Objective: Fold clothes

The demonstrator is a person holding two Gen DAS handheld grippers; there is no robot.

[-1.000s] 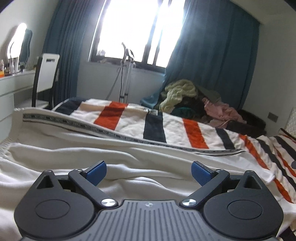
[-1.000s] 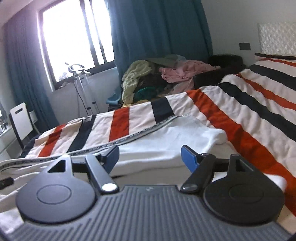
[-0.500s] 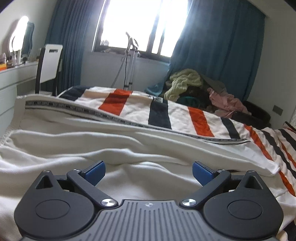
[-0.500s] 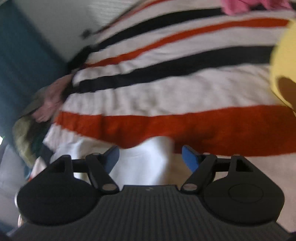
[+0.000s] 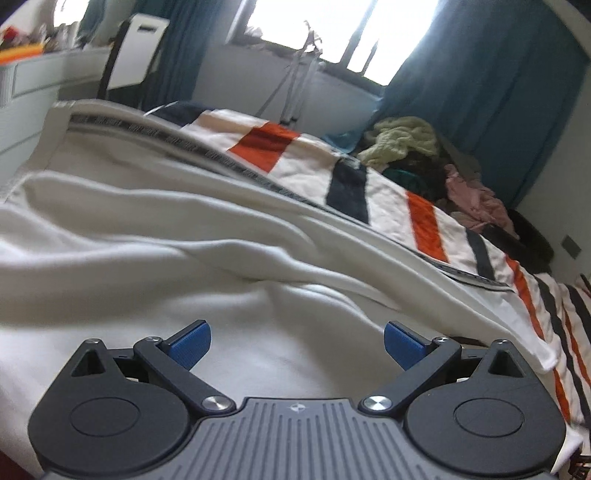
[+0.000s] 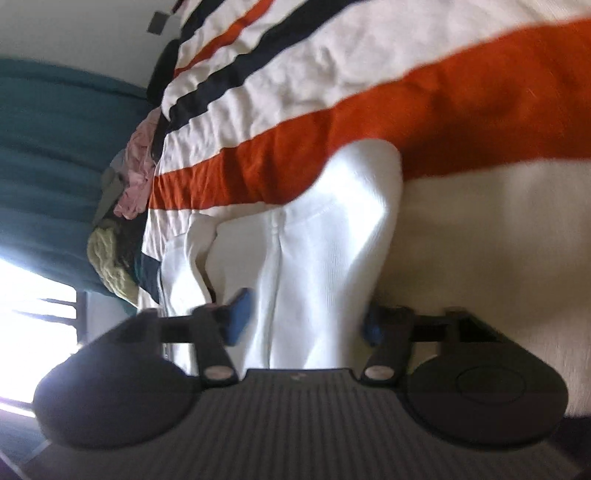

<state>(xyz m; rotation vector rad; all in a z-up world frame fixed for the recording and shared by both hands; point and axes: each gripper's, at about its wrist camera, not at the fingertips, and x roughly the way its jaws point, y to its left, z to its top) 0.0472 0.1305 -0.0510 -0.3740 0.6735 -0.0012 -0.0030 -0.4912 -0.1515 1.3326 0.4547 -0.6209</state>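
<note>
Garment: the white garment (image 5: 207, 236) lay spread and rumpled across the near part of the bed, its patterned trim band running along the far edge; you had no finished fold in it that I could see.
Right gripper: your right gripper (image 6: 301, 317) was rolled onto its side with a white end of the garment (image 6: 325, 236) between its blue pads; the jaws were closing, and the blur kept me from telling whether the pads already pressed the cloth.
Left gripper: your left gripper (image 5: 297, 341) hung just over the middle of the cloth with its jaws wide apart and nothing pinched.
Progress: by my reading you were at the start, taking hold of an end for a first fold; every fold and the smoothing were left.
Pile: a heap of other clothes (image 5: 424, 158) sat at the far right of the bed, apparently unfolded.
Surface: a bedcover (image 5: 369, 184) in white, orange and dark stripes, soft and creased, lay under the garment.
Room: bright window (image 5: 332, 29) behind teal curtains (image 5: 480, 74), a white chair (image 5: 136, 48) and desk at the far left.
</note>
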